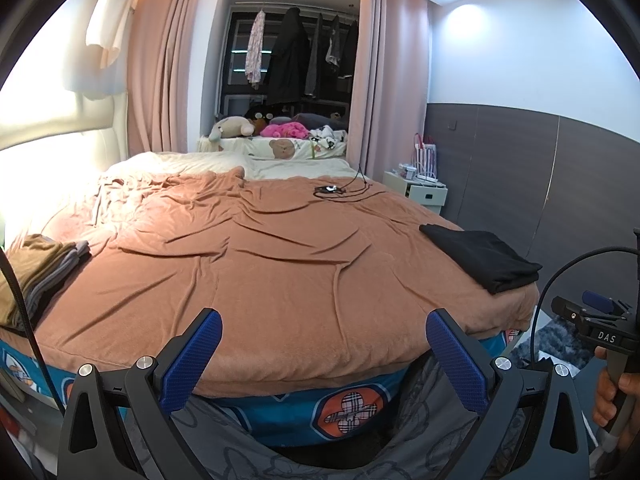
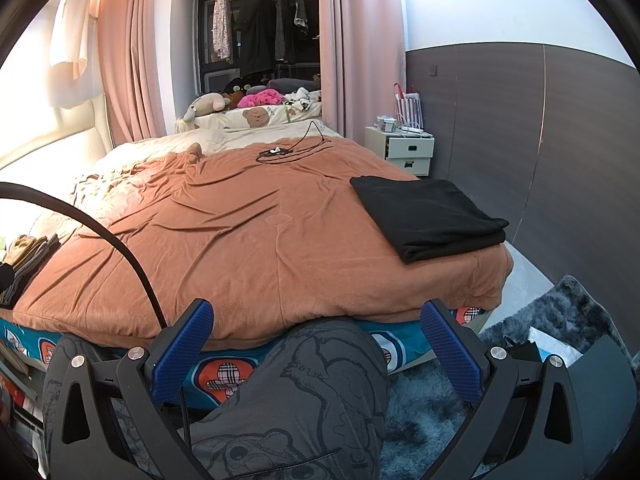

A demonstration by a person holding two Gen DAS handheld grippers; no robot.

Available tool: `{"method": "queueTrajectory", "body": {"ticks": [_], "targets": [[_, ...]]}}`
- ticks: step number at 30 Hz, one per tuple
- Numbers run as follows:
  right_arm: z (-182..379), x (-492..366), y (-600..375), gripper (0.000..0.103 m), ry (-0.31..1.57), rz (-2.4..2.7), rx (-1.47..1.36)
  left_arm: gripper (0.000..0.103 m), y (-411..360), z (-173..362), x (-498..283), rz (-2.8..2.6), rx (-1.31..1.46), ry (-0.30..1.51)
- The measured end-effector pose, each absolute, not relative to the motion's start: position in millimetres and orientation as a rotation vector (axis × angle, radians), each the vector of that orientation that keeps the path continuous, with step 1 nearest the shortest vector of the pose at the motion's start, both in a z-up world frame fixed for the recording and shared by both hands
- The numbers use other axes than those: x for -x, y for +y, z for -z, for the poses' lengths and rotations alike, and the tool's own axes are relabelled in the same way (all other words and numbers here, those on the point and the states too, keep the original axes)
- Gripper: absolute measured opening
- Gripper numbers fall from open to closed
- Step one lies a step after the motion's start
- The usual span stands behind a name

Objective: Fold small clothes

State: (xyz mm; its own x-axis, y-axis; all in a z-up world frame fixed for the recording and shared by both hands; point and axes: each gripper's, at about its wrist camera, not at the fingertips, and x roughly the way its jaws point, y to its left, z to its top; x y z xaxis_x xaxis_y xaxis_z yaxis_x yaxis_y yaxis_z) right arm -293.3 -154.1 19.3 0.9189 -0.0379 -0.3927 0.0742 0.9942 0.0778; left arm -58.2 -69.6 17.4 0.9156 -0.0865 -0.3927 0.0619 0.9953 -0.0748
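Note:
A folded black garment lies near the right edge of the bed with its orange-brown blanket. A stack of folded olive and grey clothes rests on the bed's left side. My left gripper hangs open at the foot of the bed, nothing between its blue pads. My right gripper is open too, held above a person's knee in grey printed trousers. In the left wrist view, the right gripper's body shows at the far right, with a hand on its handle.
A black cable with a small device lies on the far part of the blanket. A white nightstand stands right of the bed by the dark wall panel. A shaggy blue-grey rug covers the floor at the right. Plush toys sit behind the bed.

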Motion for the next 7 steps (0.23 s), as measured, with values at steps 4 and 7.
{"method": "queueTrajectory", "body": {"ticks": [4, 7], "targets": [[-19.1, 292.9, -155.0, 0.103, 0.402, 0.057, -0.093, 0.103, -70.0, -18.2, 59.0, 0.079, 0.056, 0.406], [-19.0, 293.1, -155.6, 0.103, 0.401, 0.057, -0.092, 0.103, -70.3, -18.8, 59.0, 0.082, 0.056, 0.406]]}}
